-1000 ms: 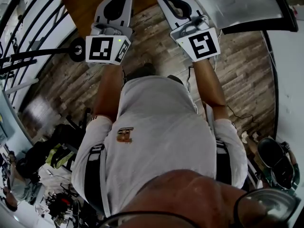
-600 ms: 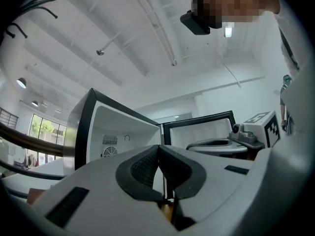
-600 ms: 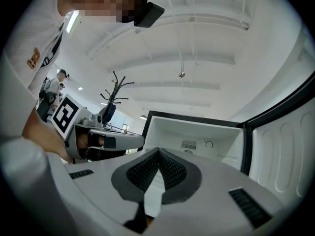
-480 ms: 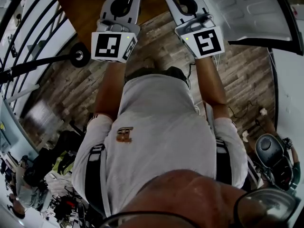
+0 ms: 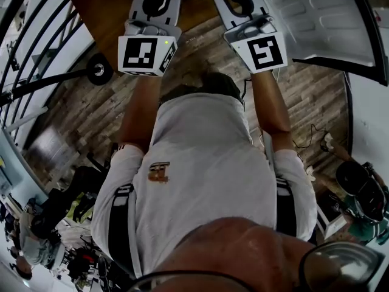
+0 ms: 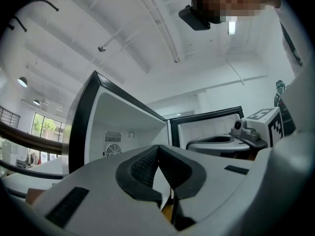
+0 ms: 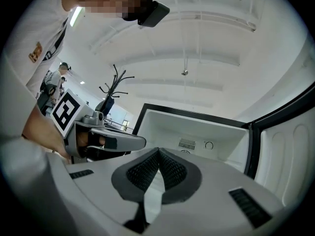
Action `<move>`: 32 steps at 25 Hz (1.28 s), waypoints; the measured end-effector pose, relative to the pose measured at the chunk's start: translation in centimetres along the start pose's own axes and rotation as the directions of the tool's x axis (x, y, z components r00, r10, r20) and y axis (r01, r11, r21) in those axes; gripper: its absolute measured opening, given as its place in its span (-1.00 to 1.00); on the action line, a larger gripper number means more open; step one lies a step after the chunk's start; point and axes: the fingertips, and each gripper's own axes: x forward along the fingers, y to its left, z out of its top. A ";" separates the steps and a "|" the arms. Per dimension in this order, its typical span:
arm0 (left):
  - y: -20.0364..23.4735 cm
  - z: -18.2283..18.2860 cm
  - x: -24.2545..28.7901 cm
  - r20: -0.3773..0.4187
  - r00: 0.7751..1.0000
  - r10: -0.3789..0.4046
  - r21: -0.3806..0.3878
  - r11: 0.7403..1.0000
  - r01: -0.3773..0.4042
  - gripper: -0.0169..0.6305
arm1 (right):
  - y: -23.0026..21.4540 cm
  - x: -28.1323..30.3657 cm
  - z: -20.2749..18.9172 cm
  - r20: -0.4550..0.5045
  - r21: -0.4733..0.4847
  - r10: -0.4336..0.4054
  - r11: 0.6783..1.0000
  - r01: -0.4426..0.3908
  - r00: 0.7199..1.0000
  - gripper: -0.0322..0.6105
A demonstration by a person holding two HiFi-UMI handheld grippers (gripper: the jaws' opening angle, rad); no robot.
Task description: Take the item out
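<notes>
- Approaching step, by my reading: both tongs were aimed at the open cabinet (image 7: 197, 124), door (image 5: 316, 17) swung wide; no reach inside yet.
- L gripper (image 6: 158, 149): jaws pressed together, nothing between.
- R gripper (image 7: 158, 151): same, pads meeting, empty.
- Item: not seen in any view; interior showed only the back vent (image 7: 187, 143) & dial (image 7: 209, 145).
- Next move prob. called for opening the jaws & going lower inside to find the item.
- Writing: none legible; b/w marker cubes (image 5: 143, 53); shirt logo (image 5: 160, 173) too small to read.
</notes>
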 end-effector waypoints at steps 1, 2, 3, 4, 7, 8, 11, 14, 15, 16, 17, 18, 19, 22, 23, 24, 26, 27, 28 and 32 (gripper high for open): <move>0.0 -0.1 0.3 -0.004 1.000 0.004 -0.002 1.000 -0.004 -0.89 | -0.2 0.1 -0.1 -0.001 -0.006 0.004 1.000 -0.004 1.000 -0.79; 0.1 -0.2 0.6 -0.010 1.000 0.012 -0.006 1.000 -0.012 -0.89 | -0.5 0.2 -0.1 0.000 -0.010 0.008 1.000 -0.008 1.000 -0.80; 0.2 -0.3 1.0 -0.017 1.000 0.021 -0.012 1.000 -0.022 -0.89 | -0.8 0.3 -0.2 0.003 -0.010 0.013 1.000 -0.013 1.000 -0.80; 0.3 -0.4 1.4 -0.024 0.999 0.032 -0.021 0.999 -0.033 -0.89 | -1.2 0.4 -0.2 0.007 -0.010 0.017 1.000 -0.017 1.000 -0.79; 0.3 -1.0 3.1 -0.045 0.997 0.060 -0.070 0.996 -0.063 -0.89 | -2.8 0.4 -0.8 0.011 -0.017 0.034 0.999 -0.034 0.999 -0.80; 0.3 -1.3 3.7 -0.051 0.996 0.067 -0.093 0.993 -0.072 -0.89 | -3.4 0.5 -1.1 0.014 -0.019 0.039 0.999 -0.039 0.999 -0.80; 0.7 -2.4 5.4 -0.068 0.993 0.099 -0.214 0.970 -0.111 -0.89 | -5.0 0.6 -1.7 0.024 -0.017 0.057 0.998 -0.057 0.998 -0.80; 1.5 -3.2 6.7 -0.081 0.986 0.143 -0.364 0.917 -0.162 -0.89 | -6.5 0.7 -1.9 0.035 -0.011 0.079 0.997 -0.079 0.996 -0.80; 1.7 -3.5 7.1 -0.085 0.984 0.156 -0.408 0.896 -0.177 -0.89 | -7.0 0.7 -1.9 0.039 -0.009 0.086 0.996 -0.086 0.995 -0.79; 1.9 -3.8 7.5 -0.089 0.981 0.170 -0.449 0.873 -0.192 -0.88 | -7.4 0.7 -2.0 0.044 -0.007 0.094 0.996 -0.094 0.995 -0.79; 2.1 -4.2 7.8 -0.093 0.979 0.184 -0.487 0.849 -0.206 -0.88 | -7.8 0.8 -2.1 0.049 -0.007 0.102 0.995 -0.101 0.994 -0.79; 2.4 -4.6 8.2 -0.098 0.976 0.196 -0.525 0.823 -0.218 -0.88 | -8.2 0.9 -2.3 0.054 -0.007 0.109 0.994 -0.109 0.993 -0.80; 2.6 -5.0 8.5 -0.103 0.973 0.206 -0.564 0.794 -0.228 -0.88 | -8.4 1.1 -2.5 0.058 -0.007 0.116 0.993 -0.116 0.992 -0.79; 2.9 -6.4 9.5 -0.106 0.971 0.216 -0.690 0.687 -0.228 -0.73 | -9.0 1.4 -2.9 0.072 -0.006 0.138 0.990 -0.138 0.988 -0.80; 3.0 -6.8 9.7 -0.108 0.969 0.221 -0.725 0.650 -0.229 -0.69 | -9.2 1.5 -3.0 0.075 -0.005 0.145 0.989 -0.145 0.987 -0.80; 3.1 -7.1 10.0 -0.110 0.967 0.229 -0.754 0.615 -0.232 -0.65 | -9.3 1.5 -3.0 0.080 -0.004 0.150 0.989 -0.151 0.985 -0.80; 3.3 -7.6 10.5 -0.118 0.963 0.244 -0.799 0.553 -0.238 -0.62 | -9.7 1.5 -3.0 0.086 -0.005 0.161 0.987 -0.161 0.983 -0.80; 3.4 -7.8 10.8 -0.121 0.960 0.251 -0.817 0.524 -0.240 -0.61 | -9.9 1.6 -3.0 0.087 -0.006 0.166 0.986 -0.166 0.982 -0.80; 3.5 -7.9 11.1 -0.123 0.959 0.257 -0.834 0.497 -0.240 -0.60 | -10.2 1.6 -3.1 0.088 -0.007 0.170 0.985 -0.170 0.981 -0.80; 4.0 -9.0 12.5 -0.133 0.953 0.271 -0.891 0.388 -0.235 -0.58 | -11.0 2.0 -3.4 0.088 -0.009 0.185 0.983 -0.185 0.979 -0.79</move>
